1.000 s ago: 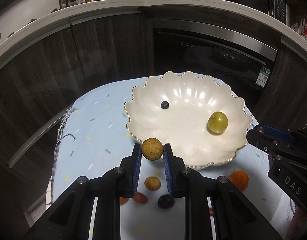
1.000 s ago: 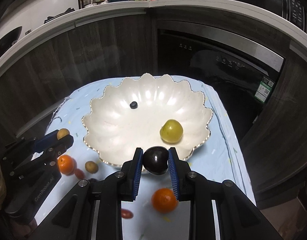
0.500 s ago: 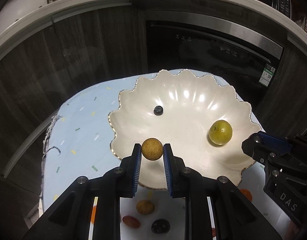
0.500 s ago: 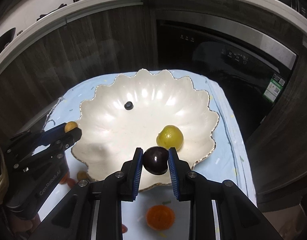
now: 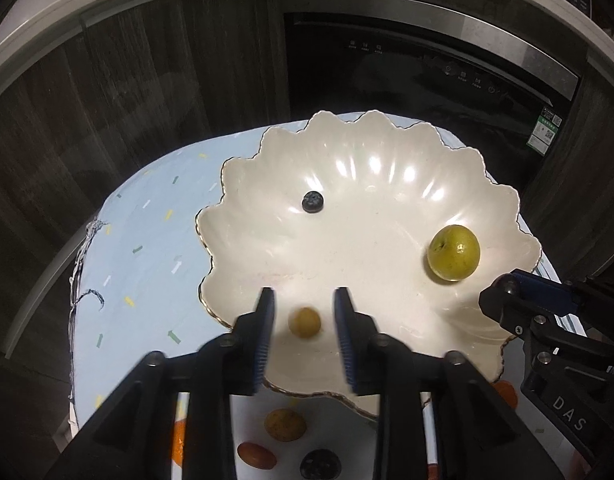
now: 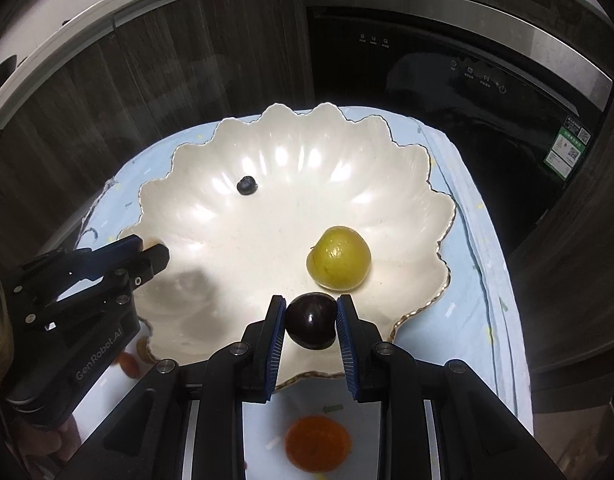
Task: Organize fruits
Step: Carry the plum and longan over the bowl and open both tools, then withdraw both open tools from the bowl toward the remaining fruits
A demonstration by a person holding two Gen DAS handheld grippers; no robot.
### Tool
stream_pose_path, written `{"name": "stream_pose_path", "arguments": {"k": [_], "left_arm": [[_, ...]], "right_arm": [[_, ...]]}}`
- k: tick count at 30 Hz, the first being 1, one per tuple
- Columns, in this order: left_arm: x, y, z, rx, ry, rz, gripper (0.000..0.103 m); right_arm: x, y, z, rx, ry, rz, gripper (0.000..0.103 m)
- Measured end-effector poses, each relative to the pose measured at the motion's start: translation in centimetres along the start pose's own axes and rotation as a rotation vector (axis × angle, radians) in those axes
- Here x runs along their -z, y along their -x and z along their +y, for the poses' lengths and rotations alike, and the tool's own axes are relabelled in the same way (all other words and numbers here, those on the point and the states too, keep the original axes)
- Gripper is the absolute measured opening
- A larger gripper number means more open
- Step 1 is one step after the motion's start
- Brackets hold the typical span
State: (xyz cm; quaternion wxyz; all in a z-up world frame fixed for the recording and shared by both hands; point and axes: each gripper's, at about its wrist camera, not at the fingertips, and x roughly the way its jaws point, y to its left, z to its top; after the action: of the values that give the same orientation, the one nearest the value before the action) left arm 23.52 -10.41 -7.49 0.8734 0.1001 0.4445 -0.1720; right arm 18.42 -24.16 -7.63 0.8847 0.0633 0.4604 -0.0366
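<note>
A small tan fruit point(image 5: 304, 321) is lying blurred between the left gripper point(image 5: 304, 332)'s jaws, which have just been opening and are now standing apart, clear of it, over the near rim of the scalloped white bowl point(image 5: 391, 208). A blueberry point(image 5: 312, 202) and a green fruit point(image 5: 453, 252) are sitting well apart inside the bowl. The right gripper point(image 6: 311, 330) is keeping its jaws clamped on a dark plum point(image 6: 311, 321) above the bowl's near edge, just beside the green fruit. The bowl is resting on a light blue cloth point(image 5: 147, 248) covering the surface, where an orange point(image 6: 318, 444) and more small fruits are lying nearer the cameras.
</note>
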Motion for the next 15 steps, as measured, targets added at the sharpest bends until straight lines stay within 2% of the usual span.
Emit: {"name": "stream_pose_path", "arguments": {"k": [2,4,6,8,11,15], "left_arm": [[-0.1,0.0,0.1,-0.006,0.009,-0.001,0.048],[-0.1,0.1,0.4,-0.034,0.023,-0.002,0.055],[-0.2,0.2,0.7,-0.039,0.040,-0.006,0.058],[-0.2,0.4,0.9,-0.051,0.043,-0.014,0.064],[-0.2,0.8,1.3,-0.061,0.051,-0.027,0.072],[-0.1,1.1,1.6,-0.058,0.056,-0.028,0.074]], "right_arm": [[-0.1,-0.2,0.0,-0.004,-0.001,0.007,0.028],[-0.3,-0.4,-0.1,0.003,-0.004,0.021,0.034],[-0.4,-0.3,-0.4,0.021,-0.019,0.016,0.057],[-0.5,0.0,-0.8,0.032,-0.040,-0.006,0.065],[-0.6,0.4,-1.1,0.047,-0.048,-0.027,0.068],[-0.9,0.7,-1.1,0.059,-0.047,-0.038,0.068]]}}
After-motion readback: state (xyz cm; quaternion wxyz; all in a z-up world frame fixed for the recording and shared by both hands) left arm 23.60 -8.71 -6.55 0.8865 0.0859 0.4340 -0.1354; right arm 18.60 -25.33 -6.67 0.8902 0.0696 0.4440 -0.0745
